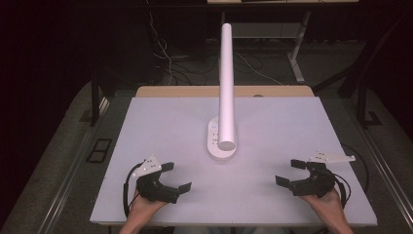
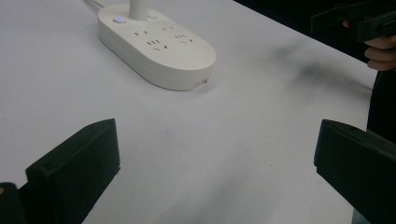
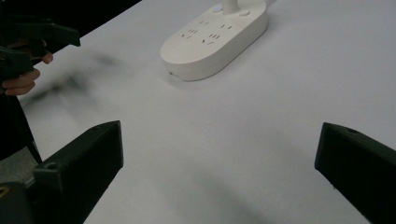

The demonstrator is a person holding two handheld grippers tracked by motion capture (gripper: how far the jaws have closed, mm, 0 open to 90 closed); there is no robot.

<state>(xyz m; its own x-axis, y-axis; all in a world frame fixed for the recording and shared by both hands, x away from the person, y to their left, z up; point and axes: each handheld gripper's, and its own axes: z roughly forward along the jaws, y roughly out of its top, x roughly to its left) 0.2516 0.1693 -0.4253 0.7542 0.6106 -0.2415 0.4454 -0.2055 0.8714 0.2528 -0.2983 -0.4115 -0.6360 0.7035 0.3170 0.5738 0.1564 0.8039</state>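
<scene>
White desk (image 1: 146,126): lamp (image 1: 227,87) base long axis runs front-to-back, centred. Left gripper (image 1: 176,176) and right gripper (image 1: 288,171) wide, empty.

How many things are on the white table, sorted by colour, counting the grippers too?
White: 1, the lamp base with sockets carrying its upright white tube.
Black: 2, the left gripper and the right gripper, both with jaws apart and holding nothing.
Total: 3, all over the white table.
</scene>
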